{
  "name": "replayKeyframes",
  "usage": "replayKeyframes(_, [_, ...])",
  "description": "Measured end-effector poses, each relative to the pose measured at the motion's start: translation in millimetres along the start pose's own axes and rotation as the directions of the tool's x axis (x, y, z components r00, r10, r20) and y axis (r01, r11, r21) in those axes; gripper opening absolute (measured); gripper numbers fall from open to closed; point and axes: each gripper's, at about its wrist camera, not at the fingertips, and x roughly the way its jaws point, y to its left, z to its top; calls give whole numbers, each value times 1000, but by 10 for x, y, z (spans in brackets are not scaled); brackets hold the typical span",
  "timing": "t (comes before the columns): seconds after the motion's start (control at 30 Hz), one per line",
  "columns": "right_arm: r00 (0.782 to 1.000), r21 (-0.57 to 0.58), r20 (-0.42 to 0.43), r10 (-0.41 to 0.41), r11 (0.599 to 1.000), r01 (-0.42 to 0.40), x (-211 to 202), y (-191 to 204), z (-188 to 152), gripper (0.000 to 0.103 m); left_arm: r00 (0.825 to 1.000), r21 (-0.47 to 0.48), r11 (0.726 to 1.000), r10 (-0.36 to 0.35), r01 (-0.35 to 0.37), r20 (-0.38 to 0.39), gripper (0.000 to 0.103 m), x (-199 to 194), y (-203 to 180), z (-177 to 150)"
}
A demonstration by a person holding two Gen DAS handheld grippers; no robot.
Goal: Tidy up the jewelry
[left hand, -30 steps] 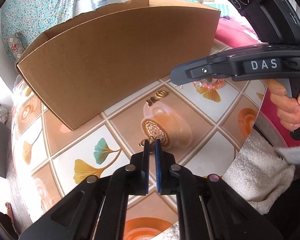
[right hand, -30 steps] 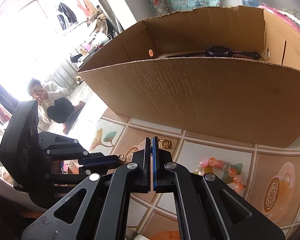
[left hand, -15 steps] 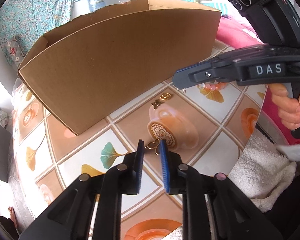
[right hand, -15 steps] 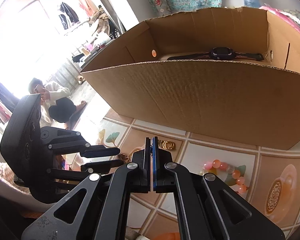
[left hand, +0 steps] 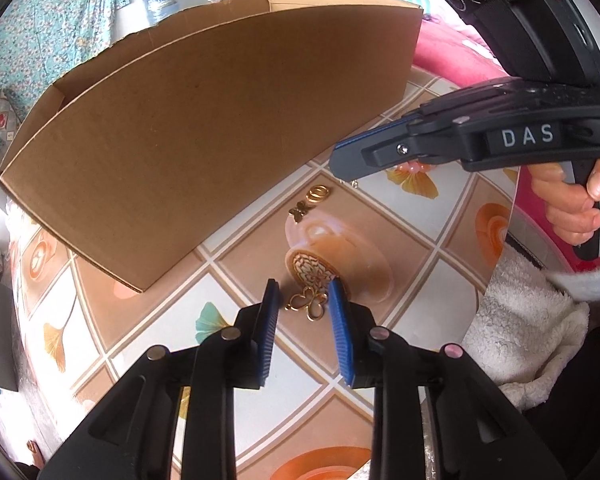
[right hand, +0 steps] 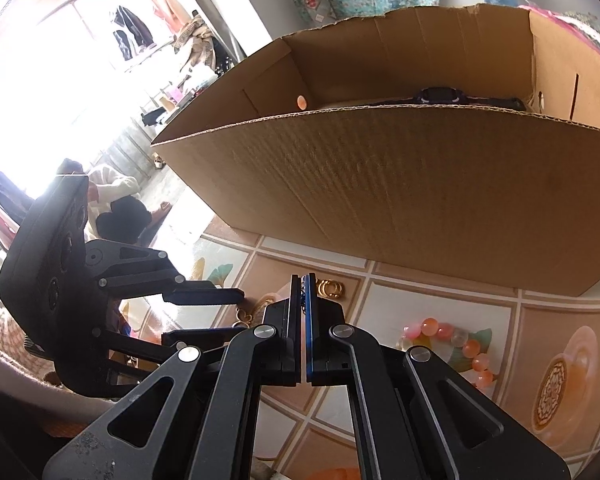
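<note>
A gold butterfly pendant (left hand: 309, 303) lies on the tiled tablecloth between the blue pads of my open left gripper (left hand: 305, 297). A small gold butterfly piece (left hand: 299, 211) and gold rings (left hand: 318, 194) lie farther off by the cardboard box (left hand: 204, 128). My right gripper (right hand: 304, 294) is shut above the table; a tiny chain piece seems to hang from its tip (left hand: 354, 184). The gold rings (right hand: 330, 288) and a pink bead bracelet (right hand: 454, 338) show in the right wrist view. A black watch (right hand: 440, 96) lies inside the box (right hand: 400, 184).
A white fluffy towel (left hand: 532, 332) lies at the table's right edge. A pink cushion (left hand: 448, 52) sits behind the box. A person (right hand: 116, 200) sits on the floor far left. The left gripper's body (right hand: 100, 300) is close beside my right gripper.
My left gripper has opened from shut and now straddles the gold butterfly pendant. The right gripper stays shut and has shifted slightly.
</note>
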Motion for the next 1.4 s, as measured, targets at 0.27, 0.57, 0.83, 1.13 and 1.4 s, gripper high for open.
replayKeyframes(0.27, [1000, -4, -4, -1, 1000, 1, 19, -8, 19, 0, 1000, 38, 999, -10, 10, -16, 19, 104, -105, 90])
replayKeyframes(0.57, [1000, -7, -2, 0, 1000, 0, 21, -13, 23, 0, 1000, 73, 997, 14, -15, 1, 18, 104, -231, 55])
replayKeyframes(0.83, [1000, -15, 1, 1, 1000, -1, -15, 14, 17, 0, 1000, 68, 998, 17, -18, 22, 18, 3, -223, -3])
replayKeyframes(1.13, [997, -53, 76, 28, 998, -24, -381, 206, 125, 0, 991, 23, 999, 19, -22, 131, 18, -502, -233, 93])
replayKeyframes(1.4, [970, -147, 234, 61, 989, -27, -953, 381, 658, 0, 954, -5, 1000, -2, 4, 300, 18, -1163, 65, 607])
